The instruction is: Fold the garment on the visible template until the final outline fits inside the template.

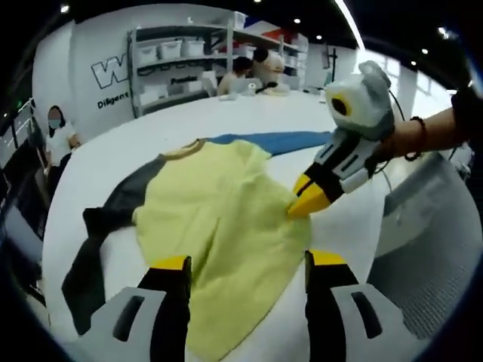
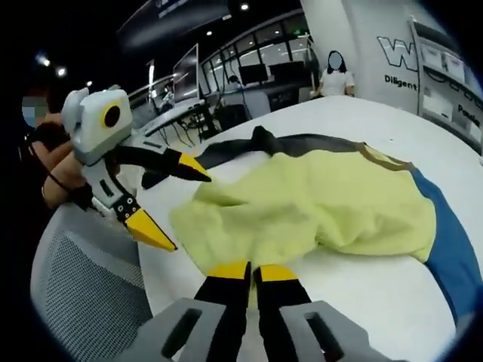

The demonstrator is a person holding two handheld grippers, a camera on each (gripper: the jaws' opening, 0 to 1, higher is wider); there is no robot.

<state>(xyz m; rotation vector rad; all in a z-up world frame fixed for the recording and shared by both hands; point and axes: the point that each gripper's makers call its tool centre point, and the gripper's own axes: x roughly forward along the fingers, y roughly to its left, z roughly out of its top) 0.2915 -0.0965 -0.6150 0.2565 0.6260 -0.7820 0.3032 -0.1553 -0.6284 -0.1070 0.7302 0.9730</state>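
1. Left gripper view: my left gripper [image 1: 245,264] rises from the bottom with its yellow-tipped jaws spread wide apart, holding nothing, over the near hem of the yellow shirt [image 1: 219,226].
2. The shirt lies rumpled on the white tabletop [image 1: 113,158], its dark grey sleeve [image 1: 106,226] trailing to the left and its collar pointing away from me. Past the collar a strip of the blue template [image 1: 275,141] shows from under the cloth.
3. My right gripper [image 1: 300,207] comes in from the right, its yellow tips together at the shirt's right edge.
4. Behind the tabletop stand a white shelving unit [image 1: 173,68] with bins and a wall with large lettering; people sit at the far end and at the left.
5. Right gripper view: my right gripper [image 2: 253,273] has its jaws closed on a fold of the yellow shirt [image 2: 317,207] at the near edge.
6. The blue template [image 2: 449,256] curves along the right, partly under the shirt. The left gripper [image 2: 177,207] hovers at the left, jaws open.
7. A grey mesh chair back [image 2: 83,279] sits beside the tabletop [image 2: 362,113]; monitors and desks fill the dim background, where one person stands.
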